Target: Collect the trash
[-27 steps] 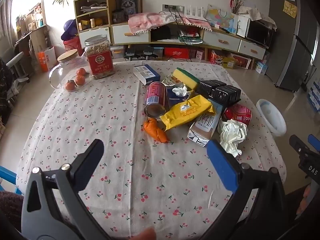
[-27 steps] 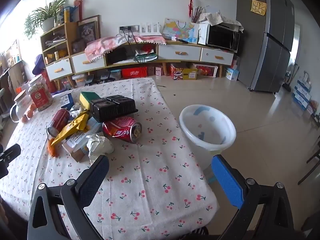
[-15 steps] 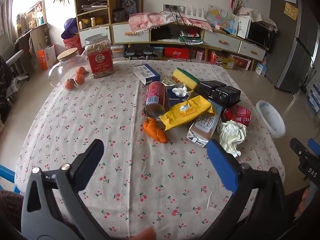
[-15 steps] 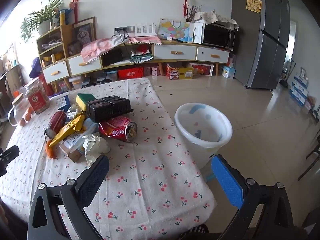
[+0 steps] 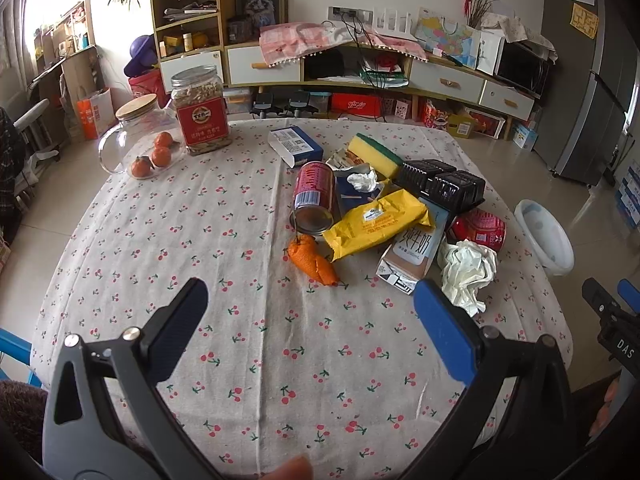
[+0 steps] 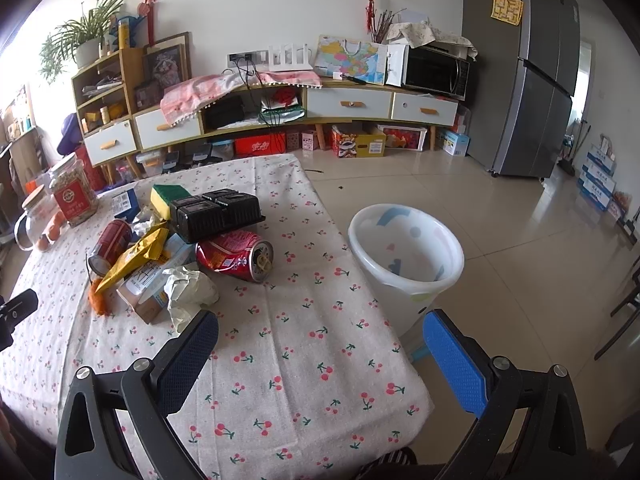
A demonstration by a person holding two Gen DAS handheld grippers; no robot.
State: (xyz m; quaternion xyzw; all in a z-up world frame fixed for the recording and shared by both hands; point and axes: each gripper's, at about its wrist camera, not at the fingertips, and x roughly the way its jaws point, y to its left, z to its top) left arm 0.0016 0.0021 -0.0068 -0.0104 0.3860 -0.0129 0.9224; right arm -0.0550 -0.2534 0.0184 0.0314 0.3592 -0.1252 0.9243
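A pile of trash lies on the cherry-print table (image 5: 200,240): an upright-tipped red can (image 5: 315,196), a yellow wrapper (image 5: 376,224), orange peel (image 5: 312,260), a milk carton (image 5: 414,254), crumpled white paper (image 5: 466,272), a crushed red can (image 6: 234,256), a black plastic tray (image 6: 214,214) and a sponge (image 5: 374,154). A white bin (image 6: 404,260) stands on the floor right of the table. My left gripper (image 5: 310,304) is open and empty, short of the peel. My right gripper (image 6: 320,332) is open and empty over the table's near right corner.
A glass jar with a red label (image 5: 202,112), a glass jug (image 5: 128,136) and several tangerines (image 5: 154,158) stand at the table's far left. A blue box (image 5: 294,144) lies behind the pile. Shelves and drawers line the back wall; a fridge (image 6: 536,76) stands at right.
Both grippers have drifted slightly, the views shifting a little; the bin sits more central in the right wrist view. Nothing was taken hold of or moved.
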